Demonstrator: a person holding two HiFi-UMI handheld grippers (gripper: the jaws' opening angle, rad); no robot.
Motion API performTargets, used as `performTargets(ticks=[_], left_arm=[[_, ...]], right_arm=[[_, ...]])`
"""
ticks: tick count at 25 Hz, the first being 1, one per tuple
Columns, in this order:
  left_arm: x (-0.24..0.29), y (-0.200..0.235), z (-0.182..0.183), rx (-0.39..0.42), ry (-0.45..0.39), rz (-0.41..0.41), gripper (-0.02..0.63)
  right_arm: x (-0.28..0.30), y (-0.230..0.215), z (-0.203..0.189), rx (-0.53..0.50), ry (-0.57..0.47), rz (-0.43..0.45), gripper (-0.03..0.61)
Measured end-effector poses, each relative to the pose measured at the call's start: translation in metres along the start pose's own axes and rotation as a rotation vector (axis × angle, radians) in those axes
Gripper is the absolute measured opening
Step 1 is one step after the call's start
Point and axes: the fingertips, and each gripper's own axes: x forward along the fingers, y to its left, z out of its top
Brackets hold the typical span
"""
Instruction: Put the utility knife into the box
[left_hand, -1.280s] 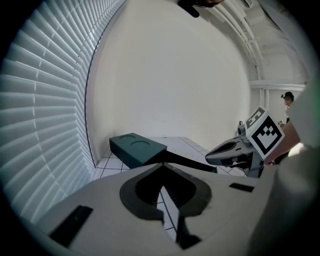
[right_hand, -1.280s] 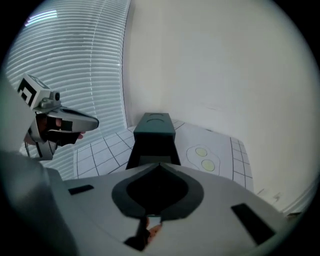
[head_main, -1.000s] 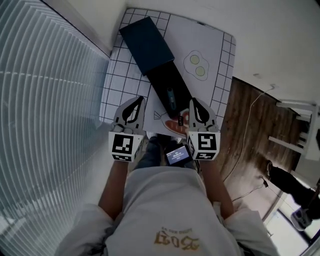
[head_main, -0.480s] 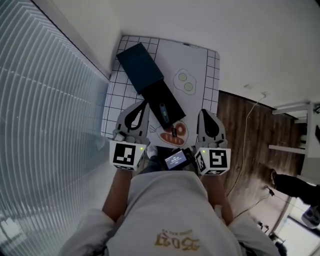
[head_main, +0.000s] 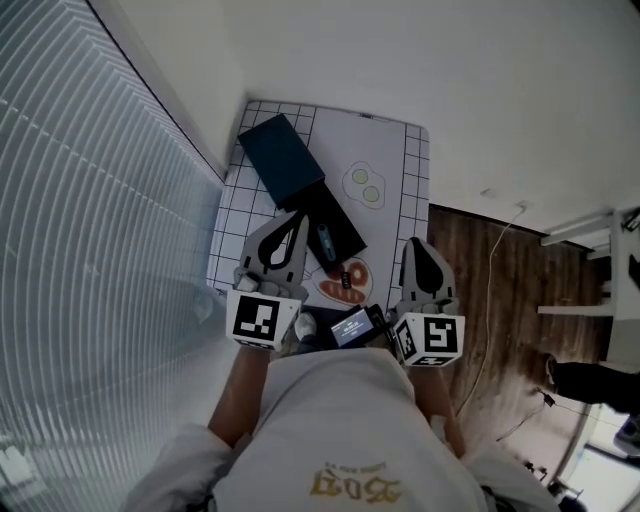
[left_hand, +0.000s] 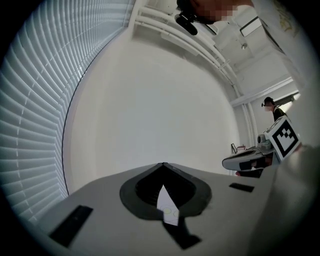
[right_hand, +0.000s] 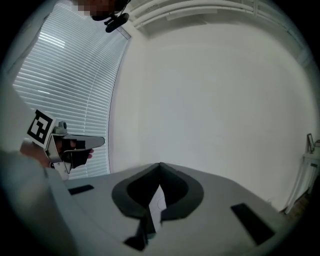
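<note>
blinds (head_main: 90, 200) fill the far left, outside the left tongs. left tongs (head_main: 293, 220) held low near the torso, tips over the near edge of the mat (head_main: 400, 170). jaws pressed together, nothing in them: its own view shows both tips meeting against bare wall, with only a sliver of mat showing low behind the join. just ahead of those tips and a little to their right lies the box (head_main: 345, 215), a black open tray running away from the person. its dark blue lid (head_main: 282, 160) lies at the tray's far end, beyond the left tongs; cannot tell whether lid and tray overlap or only touch. knife (head_main: 327, 241) lies lengthwise inside the tray, toward the end nearer the tongs, touched by neither pair. between the two pairs, close to the person, a printed plate (head_main: 345, 283) on the mat; farther out, ahead of the right tongs, printed eggs (head_main: 364, 185). a small screen (head_main: 352, 325) sits at chest level between the marker cubes. right tongs (head_main: 417, 245) held past the mat's right edge, over wood floor (head_main: 500, 300), jaws likewise closed tight and empty. its own view shows the tips joined, wall beyond, and the left tongs off to its left. judgement: the job as worded looks done, with the knife in the box and both pairs clear of it. all that might be left is sliding the lid shut, which the task does not ask for.
</note>
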Motion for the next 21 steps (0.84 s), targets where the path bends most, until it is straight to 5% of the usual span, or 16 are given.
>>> performTargets(ticks=[21], left_arm=[[0.008, -0.001, 0.008, 0.052, -0.018, -0.010, 0.006]], right_arm=[[-0.001, -0.010, 0.007, 0.006, -0.023, -0.002, 0.006]])
